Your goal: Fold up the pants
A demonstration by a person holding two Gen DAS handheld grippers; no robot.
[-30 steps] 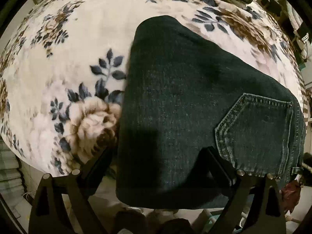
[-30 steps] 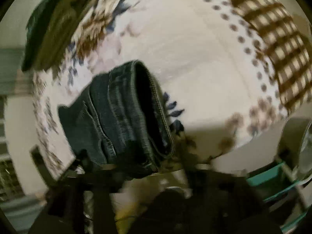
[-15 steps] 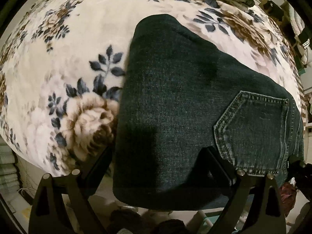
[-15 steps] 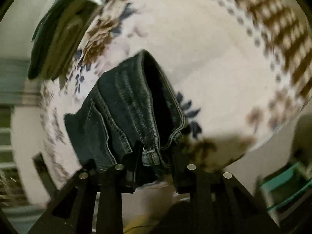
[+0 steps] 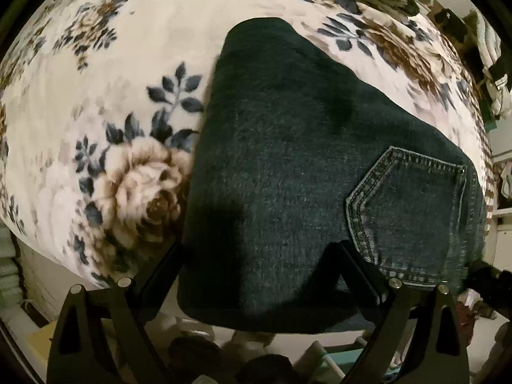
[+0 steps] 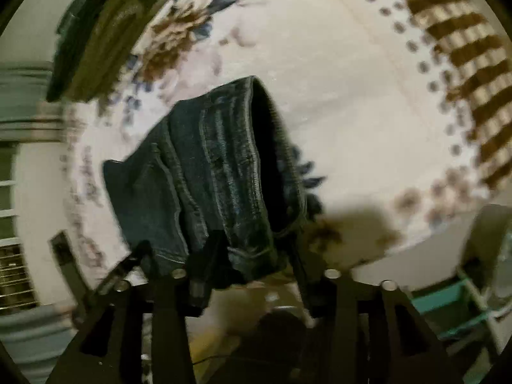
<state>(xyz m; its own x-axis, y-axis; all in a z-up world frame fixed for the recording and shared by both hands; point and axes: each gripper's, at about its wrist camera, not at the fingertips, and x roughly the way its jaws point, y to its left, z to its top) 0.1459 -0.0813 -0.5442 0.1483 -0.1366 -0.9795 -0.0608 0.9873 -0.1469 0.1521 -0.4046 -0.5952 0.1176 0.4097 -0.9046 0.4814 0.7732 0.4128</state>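
Note:
Dark denim pants (image 5: 304, 166) lie folded on a floral blanket (image 5: 96, 112), back pocket (image 5: 412, 211) toward the right. The near edge of the pants hangs over the bed's front edge. My left gripper (image 5: 256, 268) is open, its fingers straddling that near edge without pinching it. In the right wrist view the waistband end of the pants (image 6: 217, 172) stands bunched up, its opening gaping. My right gripper (image 6: 252, 265) is open, fingers on either side of the waistband's lower edge.
Folded green and dark cloths (image 6: 96, 32) are stacked at the far side of the bed. A brown checked border (image 6: 464, 48) runs along the blanket's right side. A teal rack (image 6: 448, 304) stands beside the bed. Clutter lies on the floor below.
My right gripper has opened wider around the waistband and drawn back a little. My left gripper has stayed almost still over the near edge.

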